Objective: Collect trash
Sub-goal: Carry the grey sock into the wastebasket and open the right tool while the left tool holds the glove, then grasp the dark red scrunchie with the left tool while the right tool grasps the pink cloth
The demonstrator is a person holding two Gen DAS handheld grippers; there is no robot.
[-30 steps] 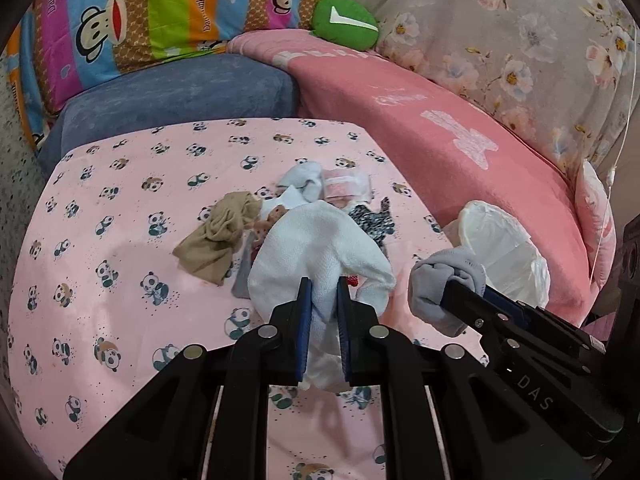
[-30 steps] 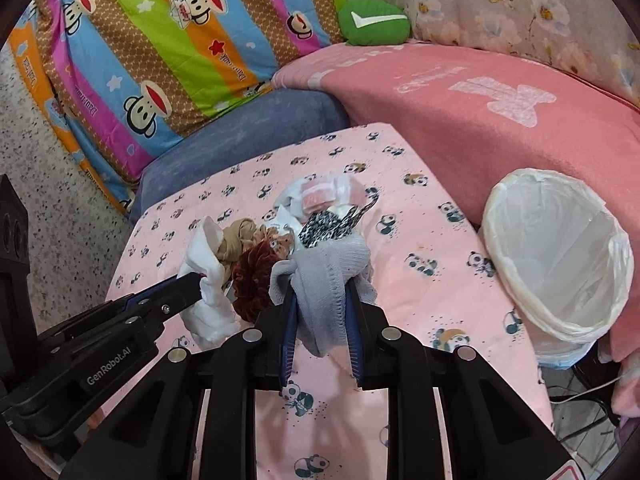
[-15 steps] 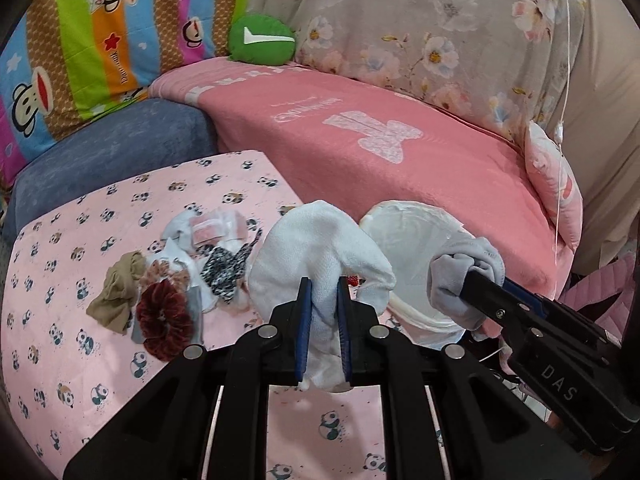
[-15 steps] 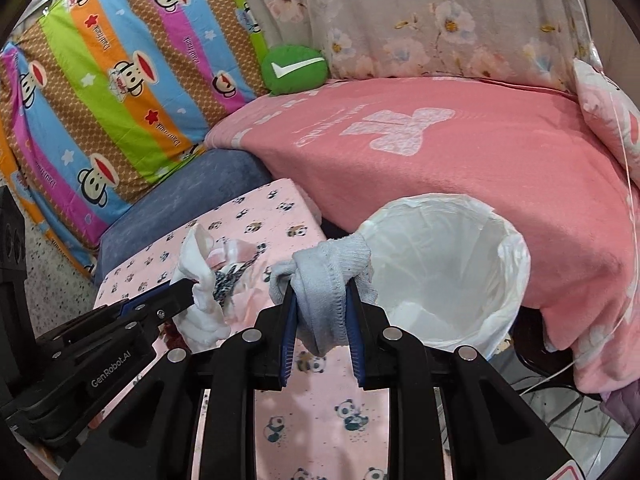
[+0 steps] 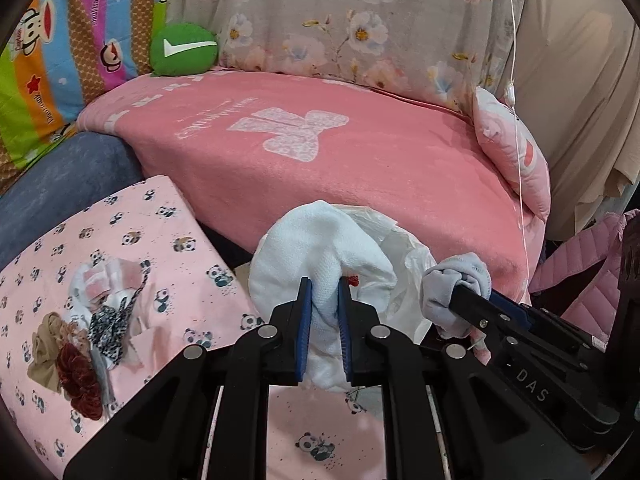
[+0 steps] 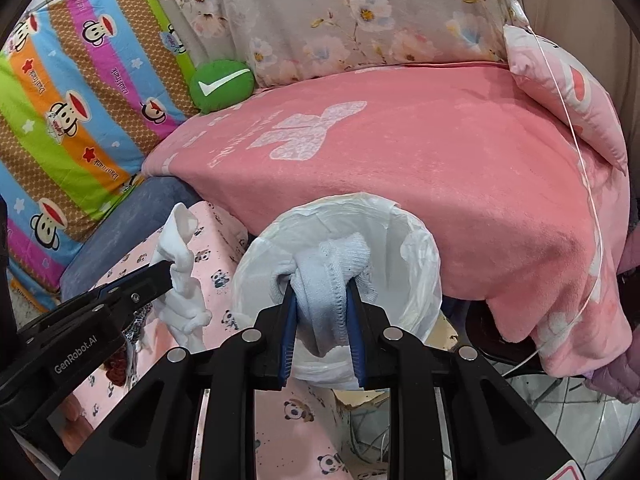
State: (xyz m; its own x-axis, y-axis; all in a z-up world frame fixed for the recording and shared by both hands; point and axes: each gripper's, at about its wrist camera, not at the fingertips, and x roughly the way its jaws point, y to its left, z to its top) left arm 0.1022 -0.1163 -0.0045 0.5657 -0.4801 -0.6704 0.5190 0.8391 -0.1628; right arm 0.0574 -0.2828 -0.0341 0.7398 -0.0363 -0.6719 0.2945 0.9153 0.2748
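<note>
Both claws clamped: left claw point(image 5: 323, 300) pinching white sock point(image 5: 320, 248), right claw point(image 6: 321, 300) pinching grey sock point(image 6: 336, 268), draped lengthwise over bin point(image 6: 424, 276).

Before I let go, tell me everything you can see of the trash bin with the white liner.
The trash bin is a round container lined with a thin, crinkled white plastic bag folded over its rim. It stands upright past the edge of the panda-print table, in front of the pink blanket. The mouth is open; the bottom is hidden. The right gripper holds a grey sock in front of the opening; the left gripper holds a white sock nearby.
</note>
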